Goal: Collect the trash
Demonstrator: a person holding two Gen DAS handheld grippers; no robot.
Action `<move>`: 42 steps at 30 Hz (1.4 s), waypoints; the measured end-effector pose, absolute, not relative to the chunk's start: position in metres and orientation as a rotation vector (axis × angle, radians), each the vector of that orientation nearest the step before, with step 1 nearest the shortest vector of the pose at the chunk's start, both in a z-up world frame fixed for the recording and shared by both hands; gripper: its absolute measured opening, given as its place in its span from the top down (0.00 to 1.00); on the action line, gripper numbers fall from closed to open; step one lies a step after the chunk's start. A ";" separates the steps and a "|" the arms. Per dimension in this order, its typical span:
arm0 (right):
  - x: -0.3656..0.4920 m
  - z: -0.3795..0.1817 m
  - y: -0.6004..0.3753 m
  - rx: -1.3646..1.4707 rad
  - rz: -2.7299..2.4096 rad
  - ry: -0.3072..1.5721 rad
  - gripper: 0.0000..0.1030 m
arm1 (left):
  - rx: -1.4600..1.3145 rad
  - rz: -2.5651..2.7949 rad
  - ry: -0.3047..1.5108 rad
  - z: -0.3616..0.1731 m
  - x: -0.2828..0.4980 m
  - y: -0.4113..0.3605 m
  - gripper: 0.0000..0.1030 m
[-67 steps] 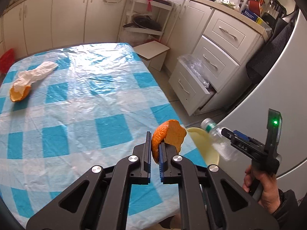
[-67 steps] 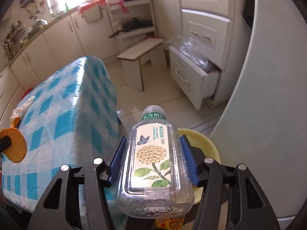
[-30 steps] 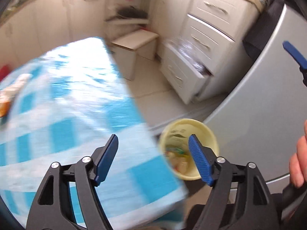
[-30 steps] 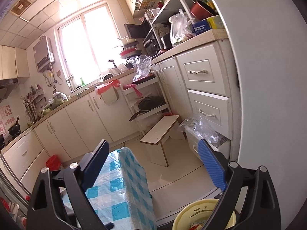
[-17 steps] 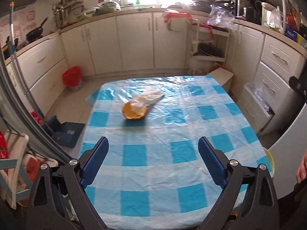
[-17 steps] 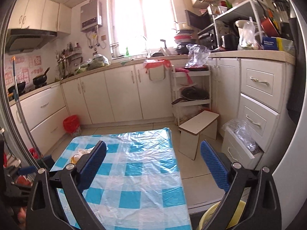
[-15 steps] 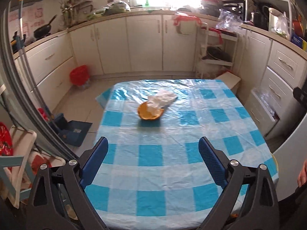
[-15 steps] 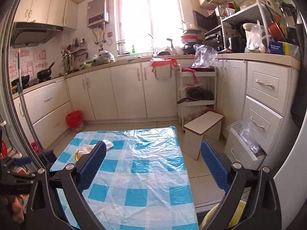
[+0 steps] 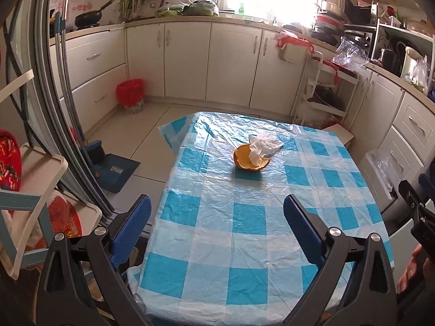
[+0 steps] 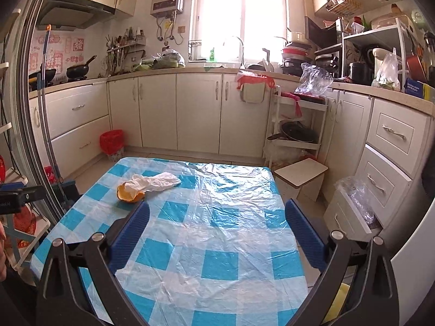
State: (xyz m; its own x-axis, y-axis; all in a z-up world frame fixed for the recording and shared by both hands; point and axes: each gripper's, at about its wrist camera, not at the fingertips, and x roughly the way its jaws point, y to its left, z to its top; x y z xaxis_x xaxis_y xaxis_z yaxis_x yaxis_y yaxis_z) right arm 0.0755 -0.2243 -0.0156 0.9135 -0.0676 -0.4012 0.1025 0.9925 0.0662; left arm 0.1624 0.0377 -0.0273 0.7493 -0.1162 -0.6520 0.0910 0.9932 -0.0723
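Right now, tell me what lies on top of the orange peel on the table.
A crumpled white tissue drapes over the orange peel, trailing onto the checked tablecloth. Whatever sits inside the peel beneath the tissue is covered.

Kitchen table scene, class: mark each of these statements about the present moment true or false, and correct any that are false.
1. Both grippers are open and hold nothing. True: the left gripper and the right gripper each stand wide apart with only the table showing between them.
2. An orange peel lies on the checked cloth. True: the orange peel sits on the far half.
3. The white tissue lies far from the peel, at the near table edge. False: the tissue rests against and partly in the peel.
4. A plastic bottle stands on the table. False: only peel and tissue are there.
5. The red bin stands on the counter. False: on the floor.
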 end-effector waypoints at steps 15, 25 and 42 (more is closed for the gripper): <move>0.073 -0.025 -0.247 0.122 -0.124 0.440 0.07 | -0.028 -0.155 0.738 -0.037 0.166 0.021 0.09; 0.074 -0.029 -0.244 0.100 -0.118 0.447 0.07 | -0.094 -0.135 0.749 -0.036 0.171 0.034 0.09; 0.077 -0.033 -0.242 0.095 -0.119 0.459 0.07 | -0.122 -0.128 0.771 -0.040 0.176 0.038 0.08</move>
State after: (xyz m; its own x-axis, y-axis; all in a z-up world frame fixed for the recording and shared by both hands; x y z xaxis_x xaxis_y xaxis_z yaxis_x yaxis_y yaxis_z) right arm 0.0767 -0.2422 -0.0335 0.8896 -0.0931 -0.4471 0.1358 0.9886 0.0644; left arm 0.1755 0.0379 -0.0401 0.7105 -0.1600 -0.6853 0.0705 0.9851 -0.1569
